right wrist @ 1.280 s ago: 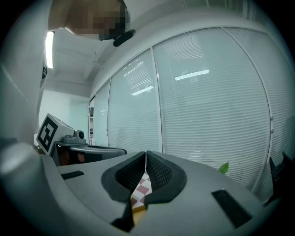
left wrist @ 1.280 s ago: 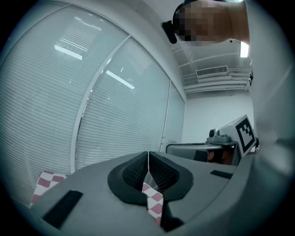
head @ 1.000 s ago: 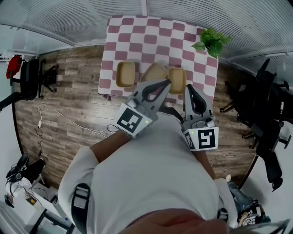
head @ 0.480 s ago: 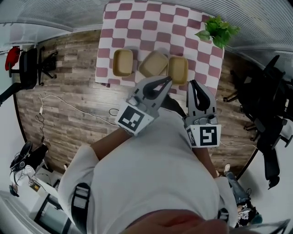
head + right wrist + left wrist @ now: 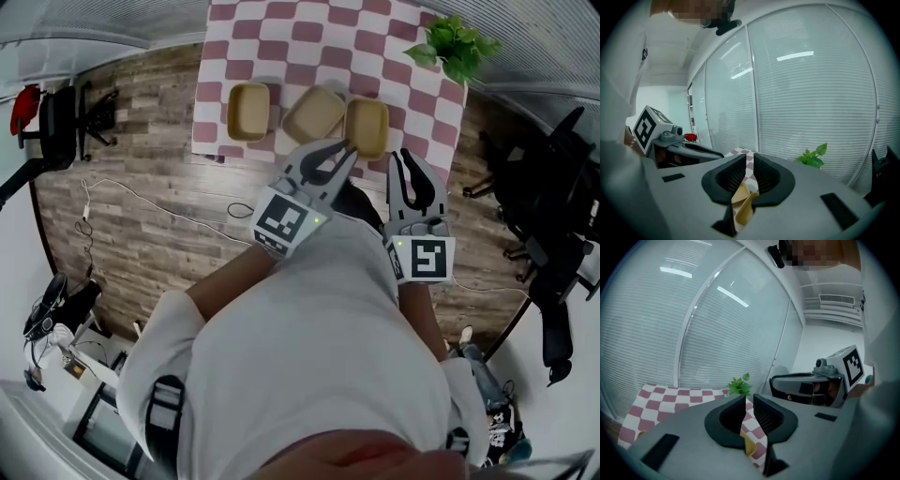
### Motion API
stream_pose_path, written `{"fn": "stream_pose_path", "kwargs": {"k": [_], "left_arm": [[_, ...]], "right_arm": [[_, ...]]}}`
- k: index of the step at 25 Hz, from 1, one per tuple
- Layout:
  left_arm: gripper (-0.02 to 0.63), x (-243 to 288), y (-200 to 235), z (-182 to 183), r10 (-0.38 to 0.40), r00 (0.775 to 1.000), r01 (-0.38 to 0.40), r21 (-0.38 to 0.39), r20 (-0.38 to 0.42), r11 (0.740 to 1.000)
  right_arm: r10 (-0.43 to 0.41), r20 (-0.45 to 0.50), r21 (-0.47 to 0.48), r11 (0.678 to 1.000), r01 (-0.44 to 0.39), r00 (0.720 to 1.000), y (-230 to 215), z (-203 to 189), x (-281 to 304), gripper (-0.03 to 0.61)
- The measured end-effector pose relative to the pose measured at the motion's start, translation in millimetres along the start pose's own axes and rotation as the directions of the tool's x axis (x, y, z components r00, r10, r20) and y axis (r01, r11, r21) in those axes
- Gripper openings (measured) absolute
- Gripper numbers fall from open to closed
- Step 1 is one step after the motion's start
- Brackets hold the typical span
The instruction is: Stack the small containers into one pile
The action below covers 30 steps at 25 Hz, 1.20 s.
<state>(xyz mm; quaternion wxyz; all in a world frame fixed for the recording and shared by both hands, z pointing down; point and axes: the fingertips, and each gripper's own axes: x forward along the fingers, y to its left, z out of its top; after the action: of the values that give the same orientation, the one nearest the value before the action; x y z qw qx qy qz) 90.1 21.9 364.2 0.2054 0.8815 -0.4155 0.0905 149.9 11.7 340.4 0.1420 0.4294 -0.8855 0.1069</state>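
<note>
Three shallow tan containers lie side by side near the front edge of a table with a red-and-white checked cloth (image 5: 281,37): the left container (image 5: 248,111), the middle container (image 5: 314,114), turned at an angle, and the right container (image 5: 367,127). My left gripper (image 5: 348,147) hangs just short of the table's edge, its tip between the middle and right containers, shut and empty. My right gripper (image 5: 409,154) is at the right container's near right side, also shut and empty. In the left gripper view the left gripper (image 5: 749,401) shows a sliver of a container (image 5: 749,446) through its slit.
A green potted plant (image 5: 457,49) stands on the table's far right corner. Office chairs (image 5: 548,234) stand at the right and another chair (image 5: 66,141) at the left on the wooden floor. A cable (image 5: 141,239) lies on the floor. White blinds back the table.
Both grippers and the person have drawn nearer to the table, so the containers now sit right at the gripper tips. Both stay shut.
</note>
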Motion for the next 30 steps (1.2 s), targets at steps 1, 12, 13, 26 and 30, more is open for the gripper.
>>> {"fn": "stream_pose_path", "kwargs": {"k": [1, 12, 13, 26, 30], "left_arm": [[0.043, 6.1, 3.7, -14.1, 0.005, 0.999, -0.005, -0.017, -0.033, 1.0], [0.098, 52.9, 47.6, -151.1, 0.101, 0.959, -0.147, -0.157, -0.264, 0.977], [0.098, 57.3, 50.8, -162.9, 0.106, 0.955, -0.158, -0.171, -0.278, 0.972], [0.103, 90.8, 62.1, -276.1, 0.154, 0.854, -0.304, -0.237, -0.497, 0.923], [0.101, 100.0, 64.2, -275.8, 0.167, 0.86, -0.308, -0.229, -0.482, 0.923]], "right_arm": [[-0.006, -0.025, 0.002, 1.0, 0.006, 1.0, -4.6, -10.9, 3.3, 0.038], [-0.023, -0.305, 0.09, 0.995, 0.053, 0.952, -51.2, -173.0, 48.2, 0.117], [-0.021, -0.322, 0.094, 0.994, 0.054, 0.946, -53.1, -184.9, 52.1, 0.117], [0.003, -0.473, 0.152, 0.985, 0.078, 0.881, -54.5, -285.0, 82.3, 0.133], [-0.013, -0.49, 0.163, 0.981, 0.107, 0.872, -57.8, -294.0, 80.3, 0.087]]}}
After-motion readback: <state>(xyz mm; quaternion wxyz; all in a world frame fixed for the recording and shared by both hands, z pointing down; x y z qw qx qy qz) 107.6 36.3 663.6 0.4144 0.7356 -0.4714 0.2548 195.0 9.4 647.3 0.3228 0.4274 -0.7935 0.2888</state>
